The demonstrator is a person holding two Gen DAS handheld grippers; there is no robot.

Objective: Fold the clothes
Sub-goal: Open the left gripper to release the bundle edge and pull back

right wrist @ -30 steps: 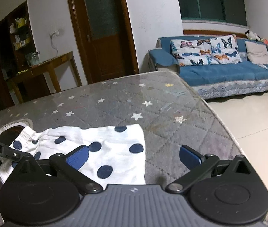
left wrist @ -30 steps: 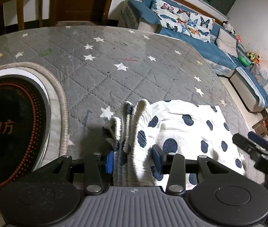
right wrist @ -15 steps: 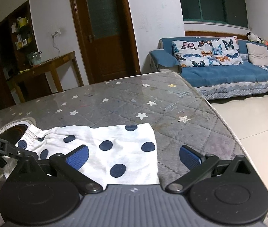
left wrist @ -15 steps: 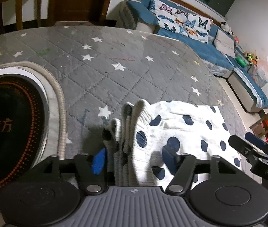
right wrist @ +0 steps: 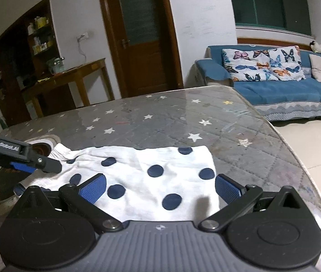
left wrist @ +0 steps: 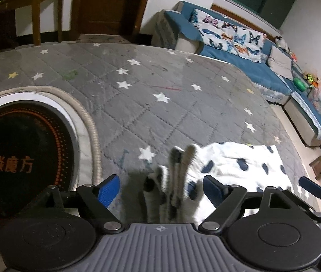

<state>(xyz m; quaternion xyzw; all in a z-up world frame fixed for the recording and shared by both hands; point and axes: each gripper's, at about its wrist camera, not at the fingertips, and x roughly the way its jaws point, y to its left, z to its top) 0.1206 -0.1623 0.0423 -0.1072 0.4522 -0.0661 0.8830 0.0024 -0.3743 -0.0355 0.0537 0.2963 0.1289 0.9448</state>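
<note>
1. The left gripper [left wrist: 161,187] has just been opening; its jaws stand wide, and the bunched waistband of the shorts [left wrist: 239,170] rises between the blue pads [left wrist: 109,189] without touching them.
2. The shorts, white with dark dots, lie spread on the grey starred table [left wrist: 137,113], lower right in the left view and centre in the right view [right wrist: 151,170].
3. The right gripper [right wrist: 159,187] is released, jaws wide, hovering over the hem end of the shorts.
4. The left gripper shows at the left edge of the right view [right wrist: 24,158], beside the waistband.
5. A blue sofa [right wrist: 285,90] sits at the right.
</note>
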